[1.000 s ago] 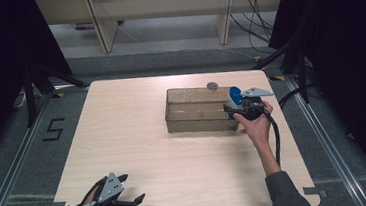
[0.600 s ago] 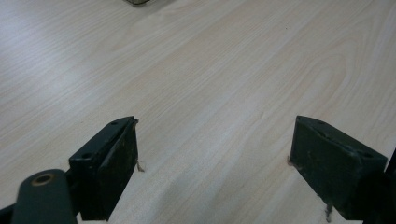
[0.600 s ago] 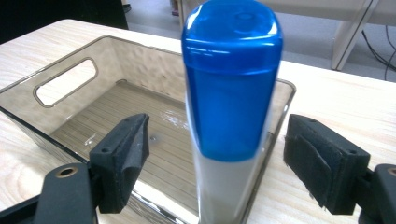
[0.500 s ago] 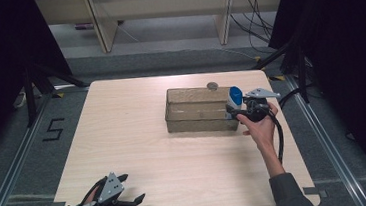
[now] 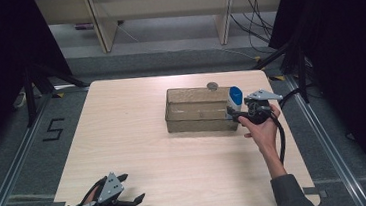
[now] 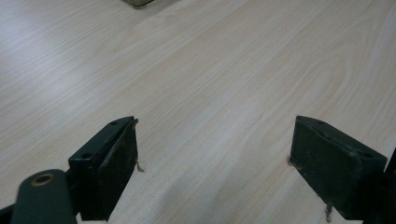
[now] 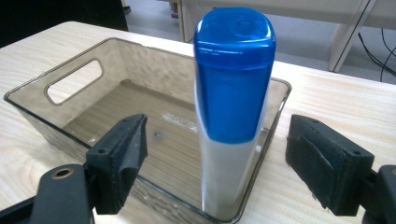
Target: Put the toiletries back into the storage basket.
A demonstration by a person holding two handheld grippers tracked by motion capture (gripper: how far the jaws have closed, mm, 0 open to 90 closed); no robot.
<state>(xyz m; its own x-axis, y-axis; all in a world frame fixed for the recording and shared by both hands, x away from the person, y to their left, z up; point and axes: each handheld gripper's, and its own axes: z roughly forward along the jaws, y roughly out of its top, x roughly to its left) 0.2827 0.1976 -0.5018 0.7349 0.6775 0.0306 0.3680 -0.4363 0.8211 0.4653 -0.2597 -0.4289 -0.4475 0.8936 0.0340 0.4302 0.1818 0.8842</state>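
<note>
Where each tool sits, working outward:
Right gripper (image 7: 215, 172): jaws spread wide either side of the bottle, touching nothing; held at the bin's right end, near the tabletop's right edge.
Bottle (image 7: 231, 107): white with blue cap, upright inside the bin's right end; its base blurs behind the smoky wall.
Bin (image 5: 172, 115): clear, brownish, with a handle slot in its far end.
Left gripper (image 6: 215, 168): jaws parted over bare wood at the tabletop's near left corner.
Disc (image 5: 212, 86): small, behind the bin, too small to identify.

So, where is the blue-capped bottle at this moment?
The blue-capped bottle stands upright inside the clear bin, in the corner at its right end in the high view, between the open jaws of the right claw, which do not touch it.
</note>
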